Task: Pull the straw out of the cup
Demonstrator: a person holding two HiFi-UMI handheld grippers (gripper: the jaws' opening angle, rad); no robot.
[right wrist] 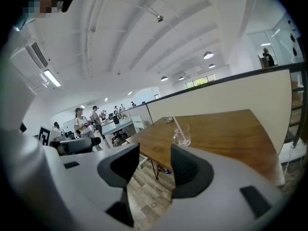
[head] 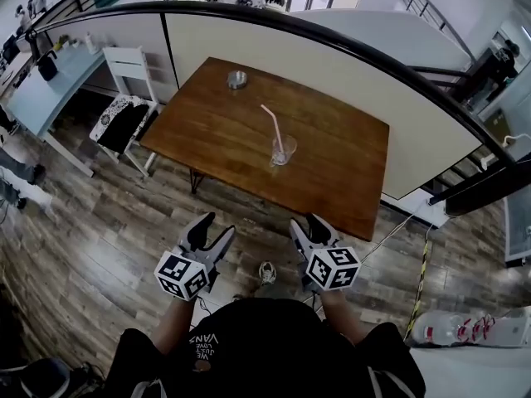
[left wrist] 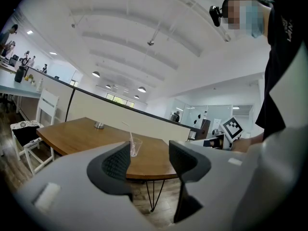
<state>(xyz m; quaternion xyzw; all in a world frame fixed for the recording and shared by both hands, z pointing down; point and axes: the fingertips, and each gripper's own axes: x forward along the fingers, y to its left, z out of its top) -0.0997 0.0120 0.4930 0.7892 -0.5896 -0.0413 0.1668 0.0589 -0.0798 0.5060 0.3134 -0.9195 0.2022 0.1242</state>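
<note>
A clear glass cup [head: 283, 150] stands near the middle of the brown wooden table [head: 332, 181], with a pale pink straw [head: 271, 125] leaning out of it toward the far left. The cup [left wrist: 136, 147] and the straw [left wrist: 131, 142] show small in the left gripper view, and the cup [right wrist: 182, 135] with its straw [right wrist: 178, 128] in the right gripper view. My left gripper [head: 213, 231] and right gripper [head: 304, 225] are both open and empty, held over the floor well short of the table's near edge.
A small metal dish [head: 237, 79] sits at the table's far side. A white chair [head: 126, 114] stands left of the table, a curved partition wall [head: 249, 40] behind it. A cable [head: 419, 280] runs on the floor at right. People stand by desks [right wrist: 84, 119] in the distance.
</note>
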